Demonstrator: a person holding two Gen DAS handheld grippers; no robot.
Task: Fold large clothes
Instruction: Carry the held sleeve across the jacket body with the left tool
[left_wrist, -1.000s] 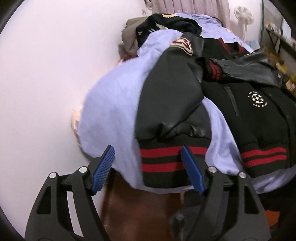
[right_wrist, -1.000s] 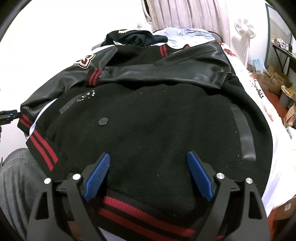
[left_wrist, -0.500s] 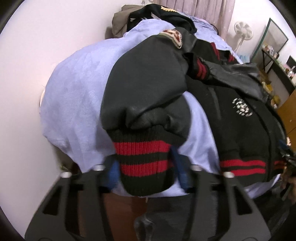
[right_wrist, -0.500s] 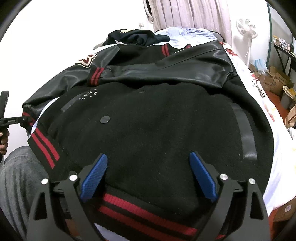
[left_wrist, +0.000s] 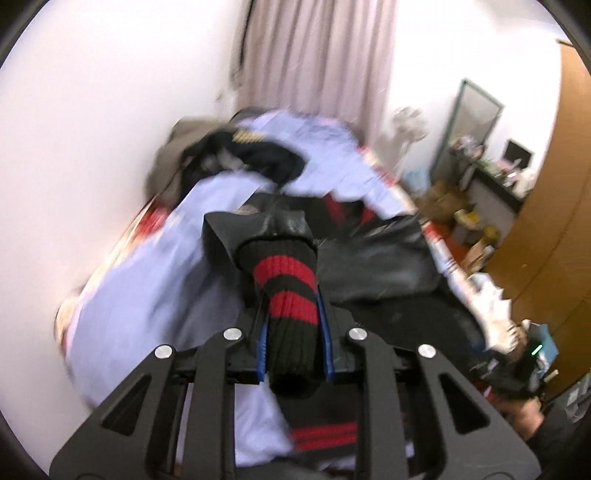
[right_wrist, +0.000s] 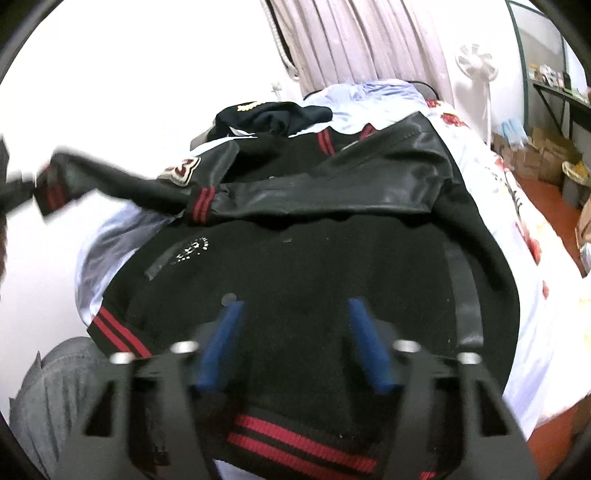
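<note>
a home bedroom: bed (right_wrist: 524, 236) with sheet, pink curtains (right_wrist: 362, 40), standing fan (right_wrist: 474, 62), wall mirror (left_wrist: 469, 122).

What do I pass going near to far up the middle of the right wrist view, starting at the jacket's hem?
Red-striped hem → black jacket body → leather sleeve folded across it → red-striped collar → dark garment with gold trim → light blue bedding → curtain.

The jacket (right_wrist: 314, 280) carries a sleeve patch (right_wrist: 181, 170) with the number 23 in red, partly creased. On its chest sits a small round white emblem (right_wrist: 194, 251) ringed by lettering too small and blurred to read; nothing else legible shows in either view
</note>
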